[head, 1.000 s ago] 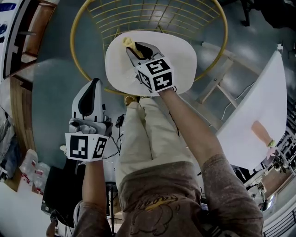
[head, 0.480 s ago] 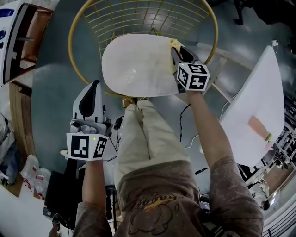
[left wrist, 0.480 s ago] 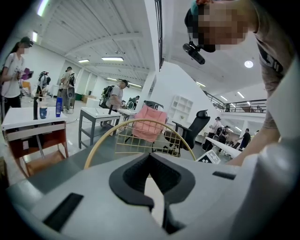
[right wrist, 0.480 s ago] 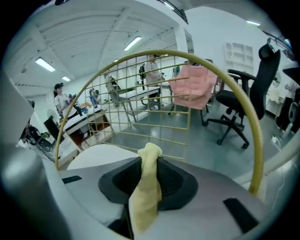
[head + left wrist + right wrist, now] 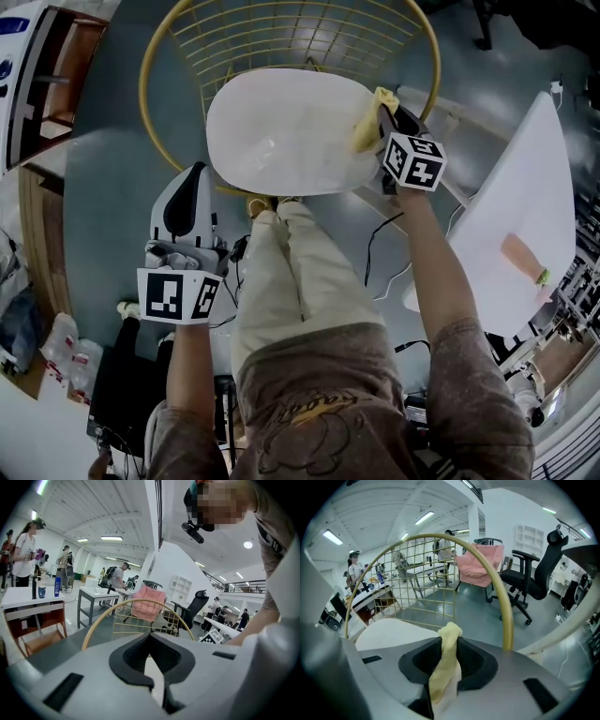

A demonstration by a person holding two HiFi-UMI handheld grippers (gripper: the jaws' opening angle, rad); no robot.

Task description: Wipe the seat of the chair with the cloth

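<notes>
At the right rim of the white seat (image 5: pixel 272 131), the right gripper (image 5: pixel 382 114) holds the yellow cloth (image 5: pixel 367 120), and the cloth's bunched end overlaps the seat's edge. From the right gripper view the jaws are clamped on the cloth (image 5: pixel 443 670), which stands up between them in a narrow fold, its tip above the pads; the seat (image 5: pixel 391 631) lies to the left past the gripper (image 5: pixel 449 663), with the chair's yellow wire back (image 5: pixel 417 569) rising behind it. Whether the cloth presses on the seat or only hangs at its edge, I cannot tell

The left gripper (image 5: pixel 192 173) is off the chair (image 5: pixel 150 66), low and to the left of the seat, beside the person's light trousers (image 5: pixel 291 281), pointing toward the yellow hoop. Its own view shows the black pads (image 5: pixel 140 656) brought together at the tips with nothing gripped, the hoop (image 5: pixel 140 603) arching beyond them

A white table (image 5: pixel 525 225) stands well apart on the right
</notes>
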